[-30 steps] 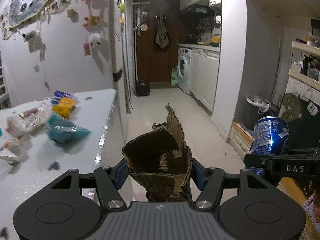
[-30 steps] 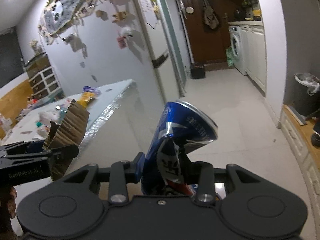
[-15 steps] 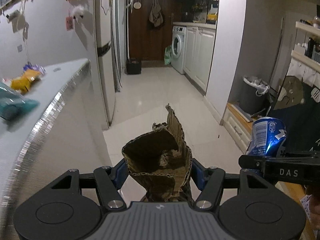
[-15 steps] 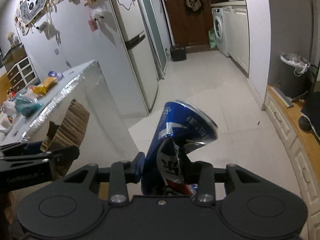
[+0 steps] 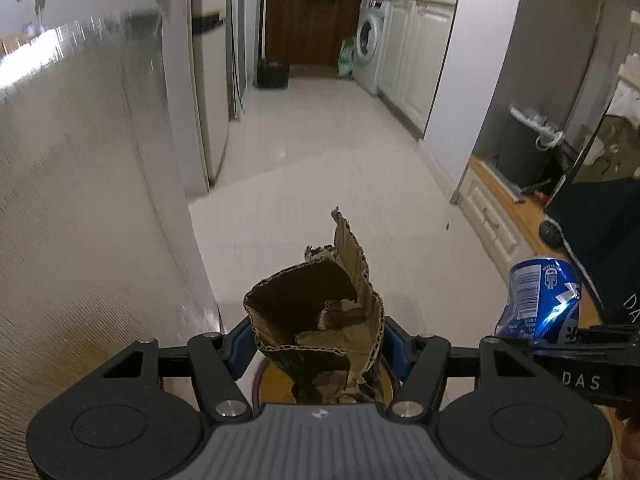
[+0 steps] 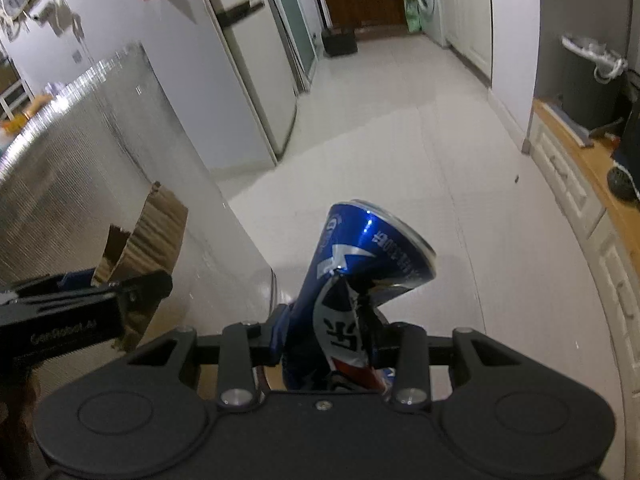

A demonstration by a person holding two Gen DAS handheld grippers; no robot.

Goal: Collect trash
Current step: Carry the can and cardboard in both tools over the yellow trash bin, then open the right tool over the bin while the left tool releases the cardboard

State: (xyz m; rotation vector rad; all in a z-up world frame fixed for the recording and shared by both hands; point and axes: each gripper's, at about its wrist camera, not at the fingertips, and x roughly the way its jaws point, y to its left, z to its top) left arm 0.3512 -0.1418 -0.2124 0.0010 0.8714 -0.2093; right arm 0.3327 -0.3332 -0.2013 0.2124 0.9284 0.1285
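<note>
Left gripper (image 5: 316,340): clenched on a crumpled piece of corrugated cardboard (image 5: 320,320), blue pads pressing its two sides, torn flap poking up and forward past the fingertips. Just beneath the cardboard and between the fingers, a round dark rim with a yellow-brown inside (image 5: 276,384), only partly visible; what it belongs to, impossible to tell. To the left of this gripper, close by, the shiny side panel of a counter (image 5: 80,220); ahead, pale tiled floor (image 5: 340,184) running toward a dark wooden door. Farther ahead on the right, a washing machine (image 5: 370,50) set among white cabinets. To the right, near a low wooden ledge, a dark bin with a white liner (image 5: 528,148).

Right gripper (image 6: 332,344): clamped on a dented blue drink can (image 6: 360,280), crushed at the waist where the pads bite, open top tilted forward and to the right. Seen also from the left wrist camera, low at the right edge, the same can standing above the black finger of that gripper. From the right wrist camera, the left gripper with its cardboard just to the left and about level. Ahead and left, a tall pale refrigerator (image 6: 256,72). Both grippers angled downward toward the floor, side by side, not touching.
</note>
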